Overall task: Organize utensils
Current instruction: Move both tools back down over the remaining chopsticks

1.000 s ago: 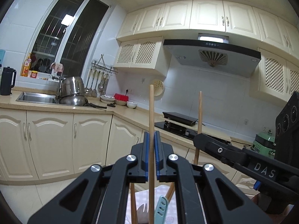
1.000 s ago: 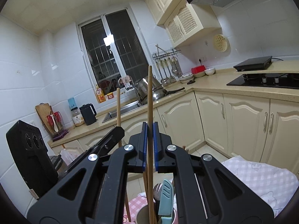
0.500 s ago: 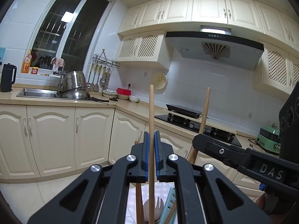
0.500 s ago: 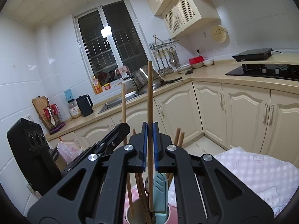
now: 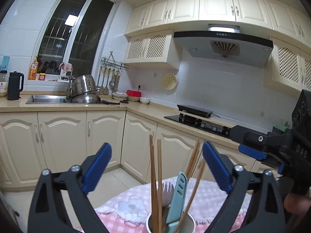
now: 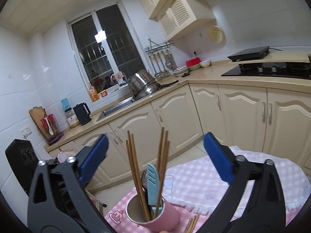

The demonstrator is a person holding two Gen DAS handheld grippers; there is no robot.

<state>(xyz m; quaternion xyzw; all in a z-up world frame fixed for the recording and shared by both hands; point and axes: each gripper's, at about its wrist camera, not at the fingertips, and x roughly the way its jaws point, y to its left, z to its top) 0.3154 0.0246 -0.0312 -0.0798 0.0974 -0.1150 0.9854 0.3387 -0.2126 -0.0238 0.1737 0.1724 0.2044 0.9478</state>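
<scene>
Both tongs just sprung wide, nothing between the pads: left tongs (image 5: 157, 160), right tongs (image 6: 155, 150). Chopsticks (image 6: 136, 167) upright in the cup (image 6: 165, 216) at 6 o'clock. Spare chopsticks (image 6: 191, 224) flat on the worktop (image 6: 204, 176) at 5 o'clock (right tongs probably nearer).

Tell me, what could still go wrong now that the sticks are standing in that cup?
The pink cup looks crowded: the tall chopsticks lean outward in it, so it might tip. Both the left gripper and right gripper, jaws just opened, straddle the sticks and could snag them while pulling away. More chopsticks lie near the table's front edge.
</scene>
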